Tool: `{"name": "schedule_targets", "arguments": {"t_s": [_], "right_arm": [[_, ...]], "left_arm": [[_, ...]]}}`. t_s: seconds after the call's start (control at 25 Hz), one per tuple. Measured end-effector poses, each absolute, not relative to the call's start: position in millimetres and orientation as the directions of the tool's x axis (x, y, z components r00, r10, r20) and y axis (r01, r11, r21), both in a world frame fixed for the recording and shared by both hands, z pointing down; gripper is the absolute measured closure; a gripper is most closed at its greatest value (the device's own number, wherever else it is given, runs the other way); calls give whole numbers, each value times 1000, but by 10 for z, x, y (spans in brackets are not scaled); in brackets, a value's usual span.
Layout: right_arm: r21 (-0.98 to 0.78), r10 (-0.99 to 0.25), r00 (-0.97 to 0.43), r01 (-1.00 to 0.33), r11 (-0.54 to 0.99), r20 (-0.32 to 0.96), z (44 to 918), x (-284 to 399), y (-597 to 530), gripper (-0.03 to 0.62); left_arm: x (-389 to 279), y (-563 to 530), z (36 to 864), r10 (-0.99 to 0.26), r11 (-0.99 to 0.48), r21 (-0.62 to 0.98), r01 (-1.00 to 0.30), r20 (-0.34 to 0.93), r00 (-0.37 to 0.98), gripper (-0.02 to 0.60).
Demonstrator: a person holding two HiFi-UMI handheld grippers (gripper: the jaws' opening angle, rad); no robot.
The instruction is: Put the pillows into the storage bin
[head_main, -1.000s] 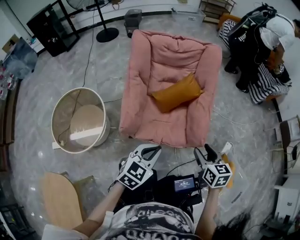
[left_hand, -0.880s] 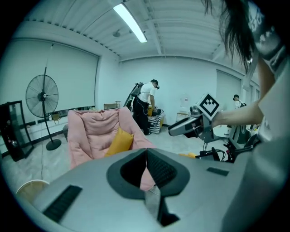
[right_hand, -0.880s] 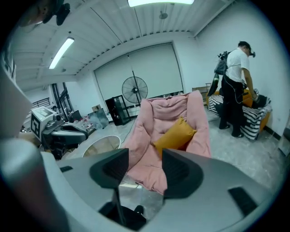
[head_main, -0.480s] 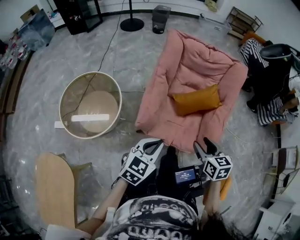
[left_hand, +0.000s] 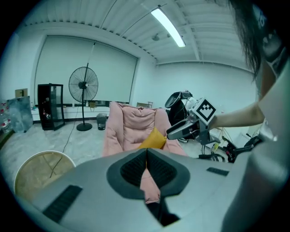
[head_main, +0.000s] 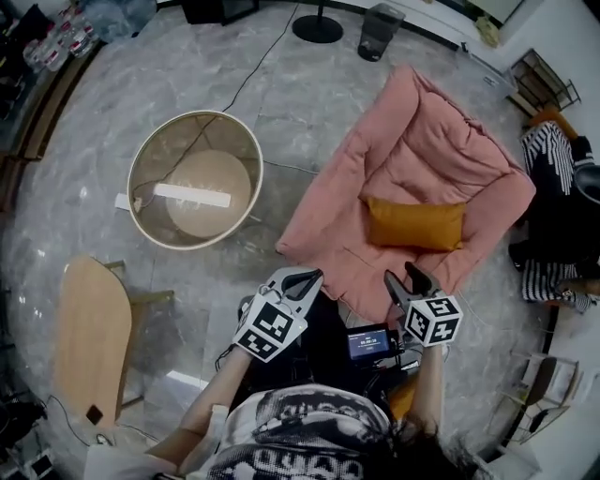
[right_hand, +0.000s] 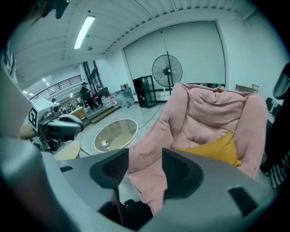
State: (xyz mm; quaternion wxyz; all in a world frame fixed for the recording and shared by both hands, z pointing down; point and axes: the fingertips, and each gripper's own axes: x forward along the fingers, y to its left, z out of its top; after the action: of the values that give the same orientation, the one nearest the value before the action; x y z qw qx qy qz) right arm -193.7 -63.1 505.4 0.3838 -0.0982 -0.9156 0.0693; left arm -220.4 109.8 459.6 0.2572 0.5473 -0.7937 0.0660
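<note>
An orange pillow (head_main: 415, 223) lies on the seat of a pink floor chair (head_main: 412, 141). The round mesh storage bin (head_main: 195, 178) stands on the floor to the chair's left, with nothing but a white strip in it. My left gripper (head_main: 302, 279) is held near the chair's front edge with its jaws shut and nothing between them (left_hand: 146, 156). Beside it, my right gripper (head_main: 406, 278) points at the chair with its jaws apart and empty (right_hand: 145, 167). Both are short of the pillow (right_hand: 213, 148), which also shows in the left gripper view (left_hand: 153, 139).
A wooden stool (head_main: 89, 337) stands at the lower left. A fan's base (head_main: 317, 28) and a bin (head_main: 380, 19) are at the back. A person in stripes (head_main: 553, 169) sits right of the chair. A cable runs past the storage bin. A small screen (head_main: 368, 342) hangs at my waist.
The head view has swung round: the chair and pillow have slid to the right and the bin upward. Both grippers moved along in front of the body, their jaws unchanged.
</note>
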Motion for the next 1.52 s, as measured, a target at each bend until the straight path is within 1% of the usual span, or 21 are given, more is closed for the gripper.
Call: {"name": "schedule_targets", "arguments": {"t_s": [0.16,0.36,0.44,0.56,0.6,0.72,0.76,0.92,1.0,1.12,1.2,1.28,1.44,1.52], "right_arm": [[-158,287,-602,259,953,745,5330,-2372,-961,361],[-90,308,-445,447,890,841,5871,-2850,-1425,359],[-94,318,-374,510,855,871,6129,-3007,-1576,355],[-129,324,-259,565,815,910,6520,-3190,-1760,341],[-146,322,-213,581,801,922,6652,-3232,-1805,332],[-188,309,-82,638,747,948,7031,-3337,-1915,232],[-189,297,-55,658,729,953,7145,-3373,-1956,218],[-189,244,29,722,665,969,7542,-3507,-2054,198],[-202,197,97,751,629,975,7726,-3531,-2114,183],[-242,98,228,777,581,969,8005,-3454,-2293,132],[-278,65,300,753,596,952,8161,-3370,-2362,100],[-307,49,359,709,635,932,8261,-3300,-2376,86],[-342,23,442,660,669,897,8321,-3181,-2349,92],[-341,21,440,665,664,898,8319,-3165,-2321,118]], "left_arm": [[-2497,871,4661,-806,442,170,-881,506,-307,569],[-2841,592,4756,-762,500,140,-854,541,-357,569],[-2939,489,4780,-745,522,137,-842,554,-372,569],[-3019,356,4809,-726,543,142,-828,575,-378,569],[-3031,313,4825,-720,547,144,-825,584,-375,569],[-3032,156,4900,-699,552,148,-821,618,-359,569],[-3020,99,4927,-694,552,152,-820,628,-351,569],[-2998,-37,4991,-686,548,172,-818,653,-322,569],[-3040,-76,4995,-678,548,173,-819,665,-313,569],[-3170,-121,5000,-664,550,169,-818,683,-305,569],[-3238,-104,5010,-654,559,166,-812,691,-309,569],[-3256,-64,5023,-646,570,165,-805,695,-316,569],[-3199,18,5073,-636,575,160,-802,705,-315,569],[-3191,36,5097,-630,570,152,-807,711,-311,569]]}}
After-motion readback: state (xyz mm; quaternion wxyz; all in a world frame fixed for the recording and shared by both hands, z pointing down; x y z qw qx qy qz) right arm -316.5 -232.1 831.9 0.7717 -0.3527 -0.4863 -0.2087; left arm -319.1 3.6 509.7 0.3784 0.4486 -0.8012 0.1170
